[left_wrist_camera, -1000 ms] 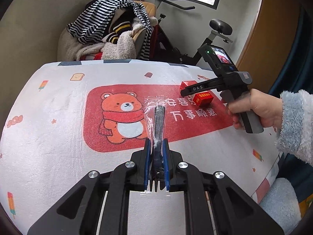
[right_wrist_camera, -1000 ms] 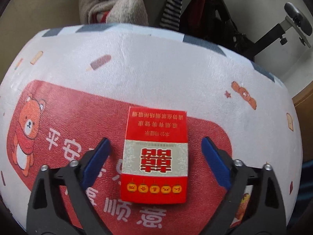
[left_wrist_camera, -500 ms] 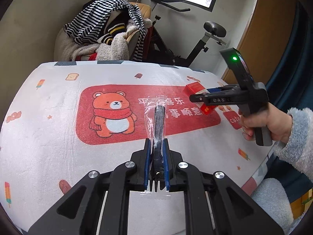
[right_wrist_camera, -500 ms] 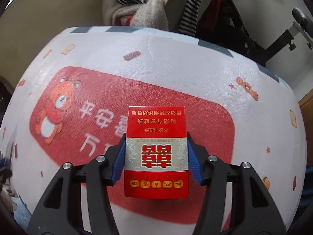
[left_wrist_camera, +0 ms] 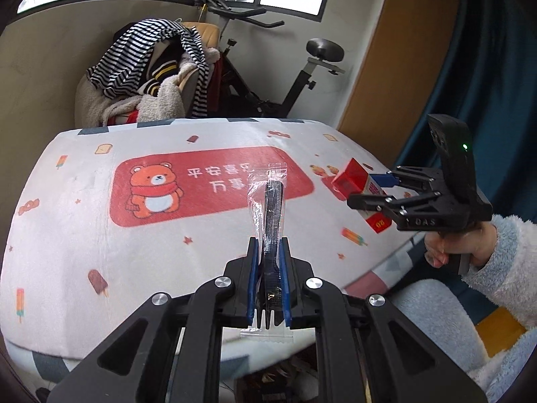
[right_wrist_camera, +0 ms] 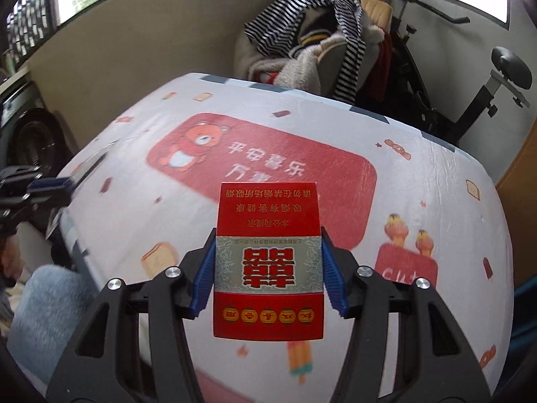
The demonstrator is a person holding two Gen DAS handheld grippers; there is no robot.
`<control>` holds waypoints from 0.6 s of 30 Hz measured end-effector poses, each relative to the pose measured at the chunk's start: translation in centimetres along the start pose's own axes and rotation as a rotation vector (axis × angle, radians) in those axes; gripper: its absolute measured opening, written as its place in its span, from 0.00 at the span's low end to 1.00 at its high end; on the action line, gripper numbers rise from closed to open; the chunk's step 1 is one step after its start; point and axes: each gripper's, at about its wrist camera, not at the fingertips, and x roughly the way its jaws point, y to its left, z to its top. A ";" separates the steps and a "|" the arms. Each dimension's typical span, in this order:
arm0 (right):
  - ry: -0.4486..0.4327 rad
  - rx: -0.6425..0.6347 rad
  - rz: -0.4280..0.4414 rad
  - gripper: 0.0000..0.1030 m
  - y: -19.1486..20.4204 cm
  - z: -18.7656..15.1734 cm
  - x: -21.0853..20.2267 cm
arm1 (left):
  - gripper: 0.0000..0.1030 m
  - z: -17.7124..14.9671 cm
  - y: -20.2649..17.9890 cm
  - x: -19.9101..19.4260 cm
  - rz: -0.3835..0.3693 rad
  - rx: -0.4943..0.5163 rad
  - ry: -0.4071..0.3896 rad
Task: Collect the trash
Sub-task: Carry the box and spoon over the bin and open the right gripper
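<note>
My left gripper (left_wrist_camera: 267,252) is shut on a black plastic fork in a clear wrapper (left_wrist_camera: 272,215), held above the table's near edge. My right gripper (right_wrist_camera: 268,252) is shut on a red cigarette pack (right_wrist_camera: 268,262) with gold lanterns, lifted off the table. In the left wrist view the right gripper (left_wrist_camera: 381,188) holds the pack (left_wrist_camera: 359,188) in the air over the table's right edge. The left gripper shows faintly at the left edge of the right wrist view (right_wrist_camera: 50,184).
The table wears a white cloth (left_wrist_camera: 67,235) with a red bear panel (left_wrist_camera: 201,184). Behind it stand a chair piled with striped clothes (left_wrist_camera: 151,67) and an exercise bike (left_wrist_camera: 302,77). A blue curtain (left_wrist_camera: 486,50) hangs at the right.
My right gripper closed on the cigarette pack, lifted it and carried it back toward the table's right edge. My left gripper drew back toward the near edge, still holding the wrapped fork.
</note>
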 end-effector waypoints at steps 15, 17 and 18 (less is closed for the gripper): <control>-0.016 -0.042 0.188 0.55 7.0 -11.0 -5.6 | 0.12 -5.8 -5.1 -4.4 -0.018 0.013 0.006; -0.002 -0.044 0.210 0.55 7.4 -11.6 -5.3 | 0.12 -6.4 -5.2 -4.7 -0.014 0.012 0.012; 0.026 -0.066 0.217 0.55 8.2 -12.1 -4.8 | 0.12 -6.5 -5.2 -4.8 -0.012 0.012 0.013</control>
